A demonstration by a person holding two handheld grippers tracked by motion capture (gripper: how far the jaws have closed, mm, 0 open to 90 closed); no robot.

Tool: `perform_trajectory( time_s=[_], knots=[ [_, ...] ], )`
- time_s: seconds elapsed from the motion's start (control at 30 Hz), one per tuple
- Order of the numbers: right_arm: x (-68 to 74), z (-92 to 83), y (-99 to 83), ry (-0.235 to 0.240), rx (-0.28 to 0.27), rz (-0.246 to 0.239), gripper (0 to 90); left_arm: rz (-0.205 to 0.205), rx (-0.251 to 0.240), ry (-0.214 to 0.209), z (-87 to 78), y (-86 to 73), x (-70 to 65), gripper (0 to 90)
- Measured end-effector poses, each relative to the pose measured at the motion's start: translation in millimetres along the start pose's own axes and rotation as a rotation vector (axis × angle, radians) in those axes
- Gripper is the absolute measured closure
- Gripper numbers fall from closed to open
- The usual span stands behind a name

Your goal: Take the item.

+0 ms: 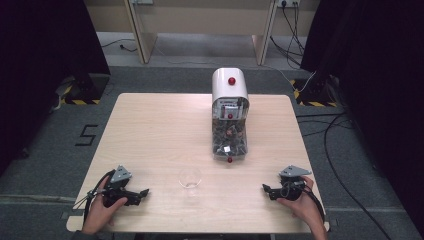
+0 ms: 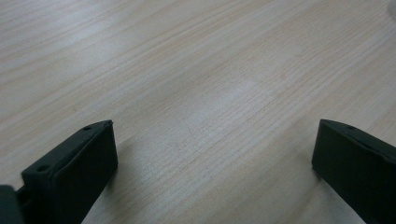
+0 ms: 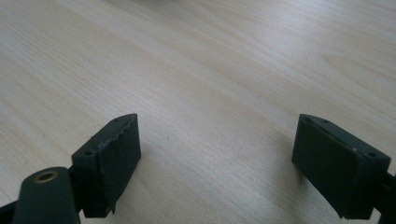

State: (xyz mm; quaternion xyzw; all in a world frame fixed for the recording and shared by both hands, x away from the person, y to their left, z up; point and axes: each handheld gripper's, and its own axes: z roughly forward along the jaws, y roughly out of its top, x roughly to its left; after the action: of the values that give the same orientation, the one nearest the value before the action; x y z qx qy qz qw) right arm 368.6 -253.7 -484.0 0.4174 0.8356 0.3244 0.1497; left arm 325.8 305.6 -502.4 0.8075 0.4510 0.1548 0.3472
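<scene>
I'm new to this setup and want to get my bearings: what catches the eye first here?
The white dispenser with red knobs, standing at the table's far middle, its clear bin full of dark bits. Next, the empty glass in front of it, near the front edge, flanked by the open left claw and right claw.

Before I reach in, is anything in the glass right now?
No, the glass looks clear and empty, standing alone on the table in front of the dispenser.

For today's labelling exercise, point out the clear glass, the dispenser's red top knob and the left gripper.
clear glass (image 1: 190,178), high view, on its bowl
red top knob (image 1: 231,81), high view, on the knob's centre
left gripper (image 1: 143,193), high view, between its fingertips
</scene>
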Motion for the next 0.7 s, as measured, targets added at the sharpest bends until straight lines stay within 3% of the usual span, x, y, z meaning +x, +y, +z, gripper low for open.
perform_trajectory(
  time_s=[0.47,0.63,0.7],
  knots=[
    [-1.1,0.8,1.7,-0.003,0.006,-0.002,16.5,0.000,0.000,0.000,0.0,0.0,0.0,0.0],
    [-3.7,-0.9,5.2,-0.003,0.011,0.005,27.3,0.000,0.000,0.000,0.0,0.0,0.0,0.0],
    [-5.4,-0.8,6.4,-0.017,-0.012,-0.001,24.9,0.000,0.000,0.000,0.0,0.0,0.0,0.0]
  ],
)
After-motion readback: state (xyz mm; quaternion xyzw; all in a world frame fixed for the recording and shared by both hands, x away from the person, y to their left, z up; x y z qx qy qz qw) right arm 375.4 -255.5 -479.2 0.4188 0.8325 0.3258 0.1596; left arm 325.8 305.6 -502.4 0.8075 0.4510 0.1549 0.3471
